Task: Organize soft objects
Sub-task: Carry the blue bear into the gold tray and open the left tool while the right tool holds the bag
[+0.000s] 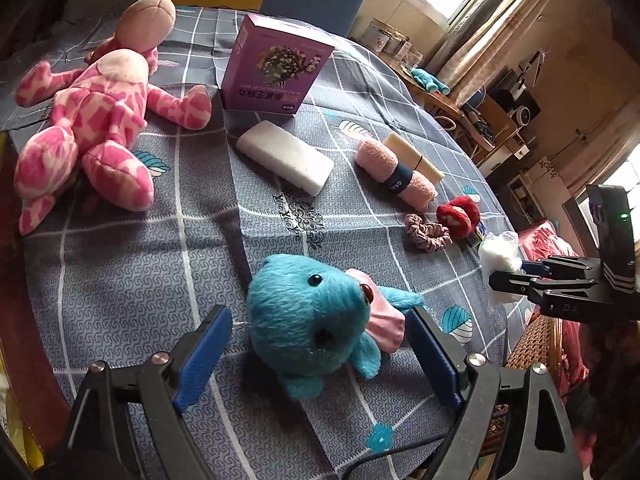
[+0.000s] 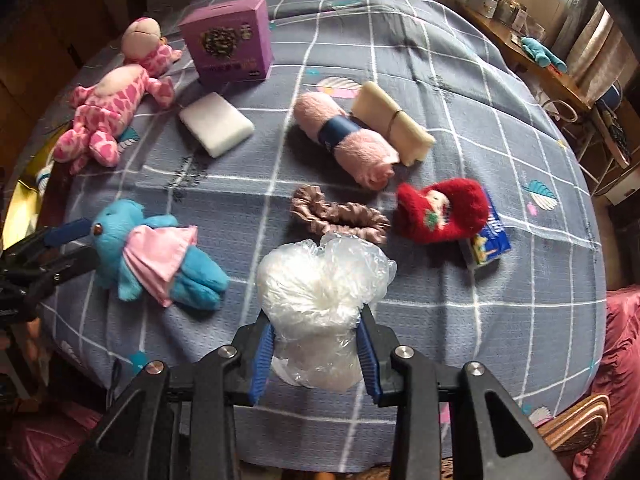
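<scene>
A blue plush toy in a pink dress (image 1: 312, 320) lies on the grey checked tablecloth (image 1: 132, 280). My left gripper (image 1: 320, 344) is open, its blue pads on either side of the toy's head. In the right wrist view the toy (image 2: 152, 252) lies at the left with the left gripper (image 2: 68, 248) around its head. My right gripper (image 2: 316, 344) is shut on a clear plastic bag of white stuffing (image 2: 320, 284); it also shows in the left wrist view (image 1: 500, 258).
On the cloth lie a pink giraffe plush (image 2: 108, 116), a purple box (image 2: 230, 42), a white sponge (image 2: 216, 124), a rolled pink towel (image 2: 344, 140), a beige sponge (image 2: 392, 122), a brown scrunchie (image 2: 340, 216), a red sock (image 2: 440, 204) and a blue packet (image 2: 490, 240).
</scene>
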Demonstrator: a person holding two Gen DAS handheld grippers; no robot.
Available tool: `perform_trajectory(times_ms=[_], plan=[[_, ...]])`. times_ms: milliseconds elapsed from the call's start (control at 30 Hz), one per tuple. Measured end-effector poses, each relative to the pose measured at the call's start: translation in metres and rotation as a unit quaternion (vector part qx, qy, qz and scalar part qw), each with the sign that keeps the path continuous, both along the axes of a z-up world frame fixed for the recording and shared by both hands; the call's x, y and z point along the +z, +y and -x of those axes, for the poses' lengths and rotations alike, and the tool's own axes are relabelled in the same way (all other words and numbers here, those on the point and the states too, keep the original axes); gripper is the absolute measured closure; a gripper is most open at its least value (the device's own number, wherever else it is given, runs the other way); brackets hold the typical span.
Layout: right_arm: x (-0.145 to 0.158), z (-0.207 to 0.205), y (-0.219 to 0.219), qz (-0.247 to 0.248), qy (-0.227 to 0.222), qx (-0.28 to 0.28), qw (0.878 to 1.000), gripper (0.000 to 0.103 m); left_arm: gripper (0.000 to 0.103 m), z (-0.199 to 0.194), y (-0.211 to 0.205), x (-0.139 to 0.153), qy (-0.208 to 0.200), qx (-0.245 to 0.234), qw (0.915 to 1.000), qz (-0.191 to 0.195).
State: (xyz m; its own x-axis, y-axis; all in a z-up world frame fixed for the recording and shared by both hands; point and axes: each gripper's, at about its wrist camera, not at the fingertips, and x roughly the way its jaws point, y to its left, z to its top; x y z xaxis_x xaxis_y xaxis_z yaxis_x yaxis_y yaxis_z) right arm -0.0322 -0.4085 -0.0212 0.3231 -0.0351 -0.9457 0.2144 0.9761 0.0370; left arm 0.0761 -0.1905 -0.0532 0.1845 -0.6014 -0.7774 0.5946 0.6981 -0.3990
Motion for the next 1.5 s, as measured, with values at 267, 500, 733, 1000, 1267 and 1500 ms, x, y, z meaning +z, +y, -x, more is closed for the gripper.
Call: perform_trajectory(times_ms=[267, 500, 733, 1000, 1267, 1500], plan=[[-0.042, -0.019, 0.022, -0.033, 0.017, -0.017, 0.999, 0.066, 0.052, -0.001, -0.011, -0.014, -0.024, 0.01, 0.9995, -0.014], [-0.047, -0.019, 0.02, -0.028, 0.005, -0.026, 0.999, 0.066, 0.054, 0.01, 0.006, 0.014, -0.071, 0.02, 0.9973, 0.006], [-0.053, -0.025, 0.033, 0.012, 0.028, -0.004, 1.0, 0.066, 0.054, 0.017, 0.042, 0.065, -0.123, 0.056, 0.9906, 0.026], [-0.063, -0.044, 0.053, 0.009, 0.017, -0.005, 1.0, 0.066, 0.053, 0.019, 0.102, 0.101, -0.195, 0.149, 0.9695, -0.007], [-0.078, -0.049, 0.05, -0.013, 0.004, -0.03, 0.999, 0.066, 0.053, 0.022, 0.158, 0.114, -0.226, 0.21, 0.9508, -0.026], [-0.074, -0.038, 0.034, -0.028, 0.0, -0.041, 0.999, 0.065, 0.053, 0.022, 0.189, 0.113, -0.227, 0.239, 0.9436, -0.029]])
